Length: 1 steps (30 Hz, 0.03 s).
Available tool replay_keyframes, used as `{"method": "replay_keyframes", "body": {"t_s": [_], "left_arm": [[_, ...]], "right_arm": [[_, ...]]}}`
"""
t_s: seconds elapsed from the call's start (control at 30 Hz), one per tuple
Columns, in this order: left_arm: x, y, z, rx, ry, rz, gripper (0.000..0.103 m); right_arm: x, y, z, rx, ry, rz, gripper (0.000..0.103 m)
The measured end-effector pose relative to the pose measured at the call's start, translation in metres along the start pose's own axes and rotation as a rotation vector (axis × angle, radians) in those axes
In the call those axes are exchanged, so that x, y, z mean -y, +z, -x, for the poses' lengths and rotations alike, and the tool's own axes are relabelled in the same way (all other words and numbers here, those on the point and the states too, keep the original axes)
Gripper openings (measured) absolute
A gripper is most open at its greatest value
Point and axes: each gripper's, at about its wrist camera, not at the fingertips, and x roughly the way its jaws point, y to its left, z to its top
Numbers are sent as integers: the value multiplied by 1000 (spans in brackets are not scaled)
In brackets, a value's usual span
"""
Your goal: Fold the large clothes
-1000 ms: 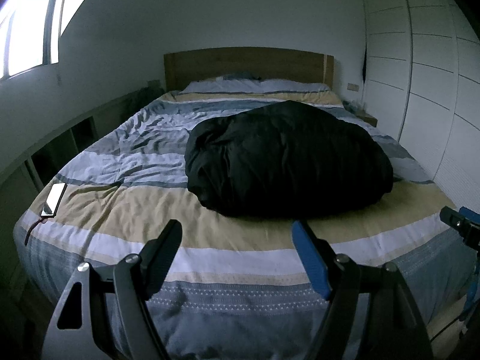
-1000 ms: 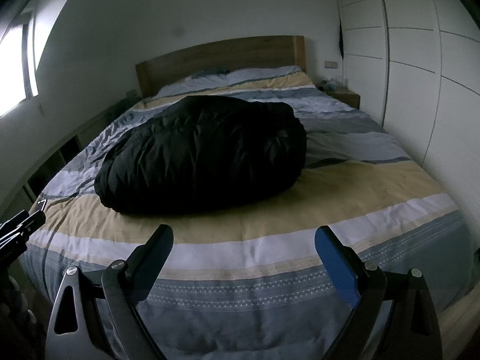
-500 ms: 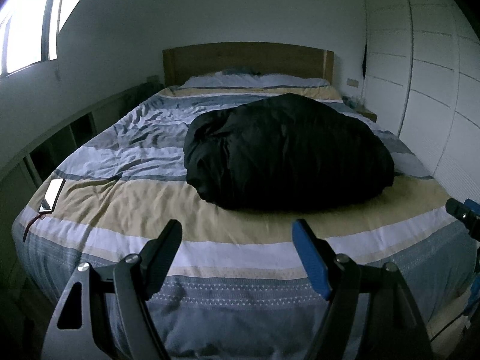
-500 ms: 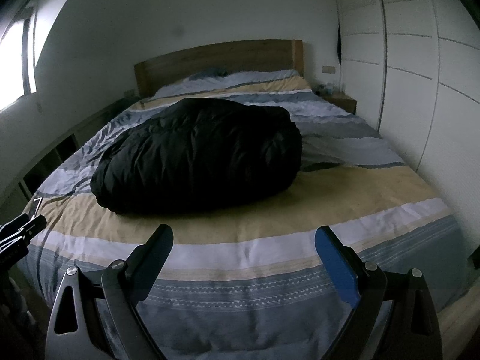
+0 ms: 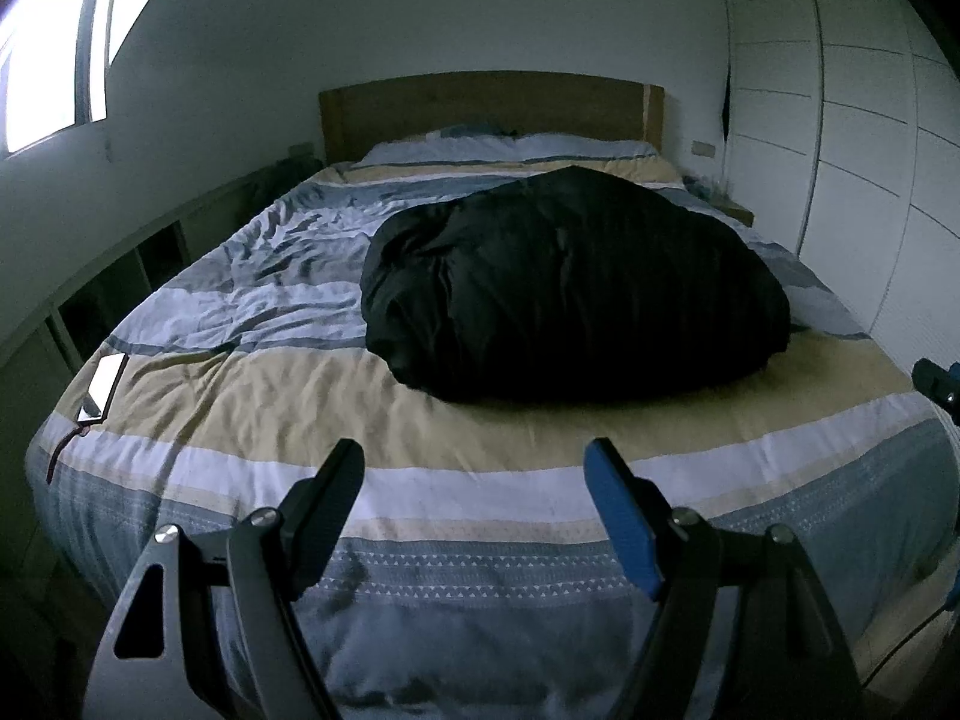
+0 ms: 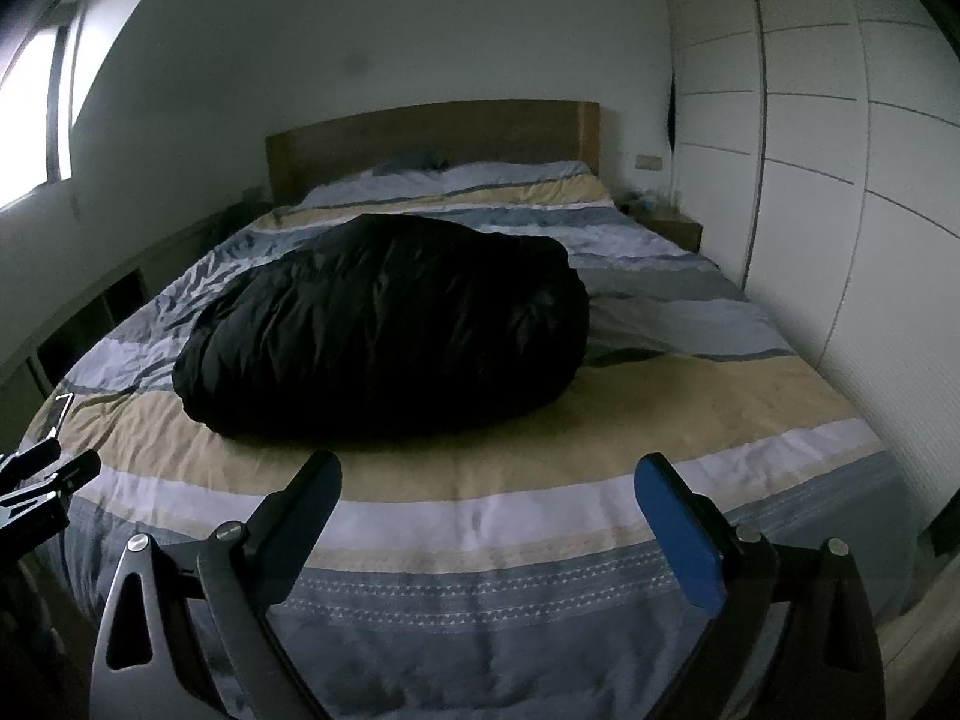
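2 grippers, both held off the foot of the bed (image 5: 480, 546), both aimed along it. Left gripper (image 5: 477, 480): fingers spread wide, nothing between them but air and striped duvet. Right gripper (image 6: 489, 489): likewise gaping, likewise empty. Seen also at the edge of each other's view, level and side by side, well short of the garment.

1 large garment: a black puffy coat (image 5: 570, 294), lying near the middle of the bed, a little toward the wardrobe (image 5: 840, 120) side, bunched into a rounded, bulging mound. No sleeve, hood or hem clearly told apart in the dim light; seams and openings hidden in the dark fabric. Left end of the mound creased and tucked in on itself in the left wrist view.

Fits 2 readings. Either a coat gathered into a compact bundle and set down as folded, with the tools drawn back and opened because the cloth needs no more holding; or a coat dropped in a heap, with the tools spread in readiness to pinch an edge. Not settled by these views.

Probably laid mid-bed for a broad, soft, flat working surface within reach from the foot. Down filling likely to spring back and slide under a pinch.

1 phone (image 5: 103, 380) resting near the left edge, well apart from the coat.
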Motion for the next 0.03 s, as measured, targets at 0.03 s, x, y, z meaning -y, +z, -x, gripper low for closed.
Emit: {"method": "replay_keyframes", "body": {"t_s": [0.03], "left_arm": [[1,0,0,-2,-1,-2,75]], "right_arm": [[0,0,0,-1,-1,0,97]]}}
